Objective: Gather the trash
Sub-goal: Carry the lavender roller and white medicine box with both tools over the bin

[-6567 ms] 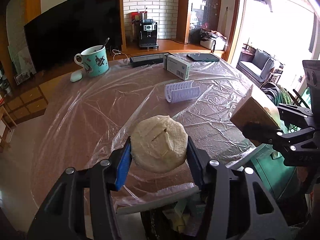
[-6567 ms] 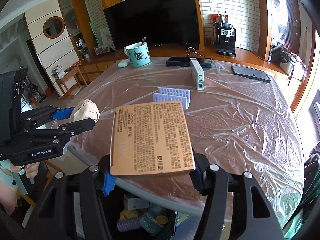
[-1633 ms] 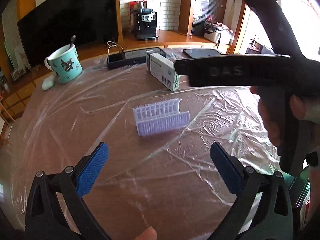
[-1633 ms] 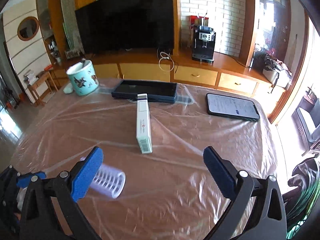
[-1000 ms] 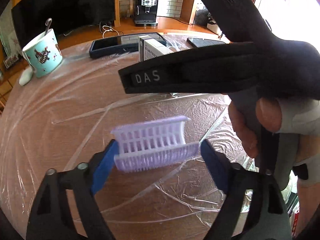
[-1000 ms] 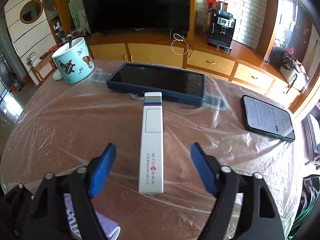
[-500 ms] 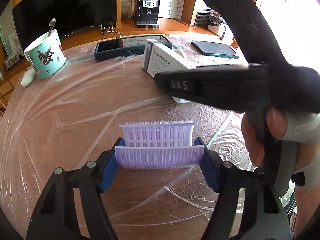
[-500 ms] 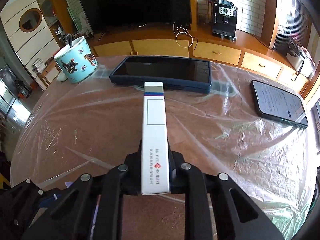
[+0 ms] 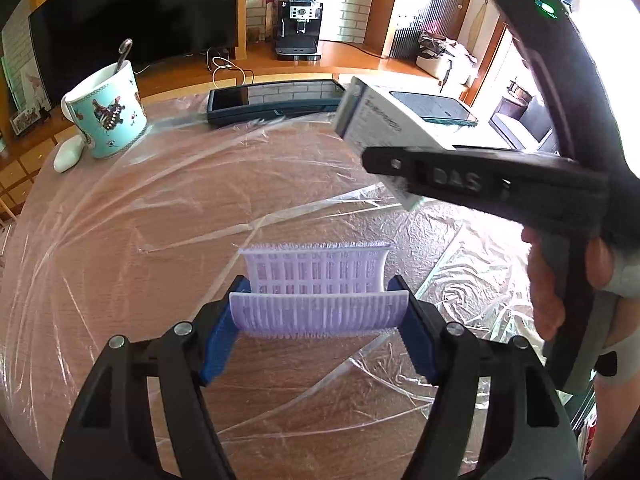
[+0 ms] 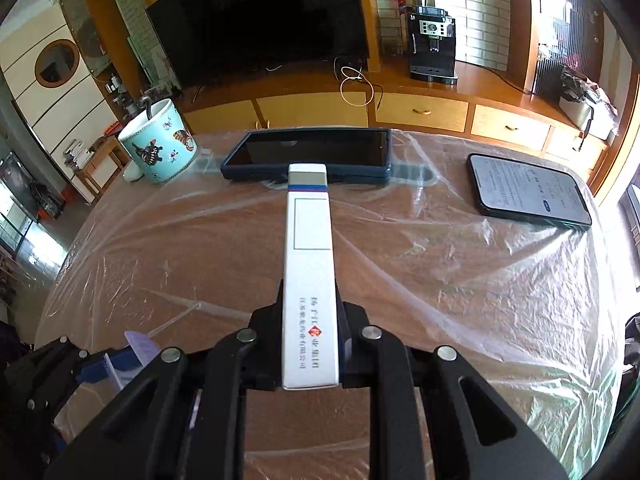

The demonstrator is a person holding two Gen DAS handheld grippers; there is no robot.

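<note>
Left wrist view shows the left gripper (image 9: pixel 320 320) clamped on one lilac hair roller (image 9: pixel 318 294), its blue pads (image 9: pixel 218 344) pressing both ends, held at 6 o'clock over the plastic-covered table (image 9: pixel 140 240). At 2 o'clock the right gripper (image 9: pixel 404 168) grips one white box (image 9: pixel 384 128), with a person's hand (image 9: pixel 568 276) around its handle at 3 o'clock. Right wrist view shows that box (image 10: pixel 311 276) edge-on, pinched tight between the jaws at 6 o'clock and lifted clear of the table. Both views count one teal mug (image 10: pixel 160 146), one tablet (image 10: pixel 308 154) and one phone (image 10: pixel 528 190). Only the right view shows the phone's lit screen; only the left shows the roller whole and one white mouse-like item (image 9: pixel 68 154) beside the mug.
</note>
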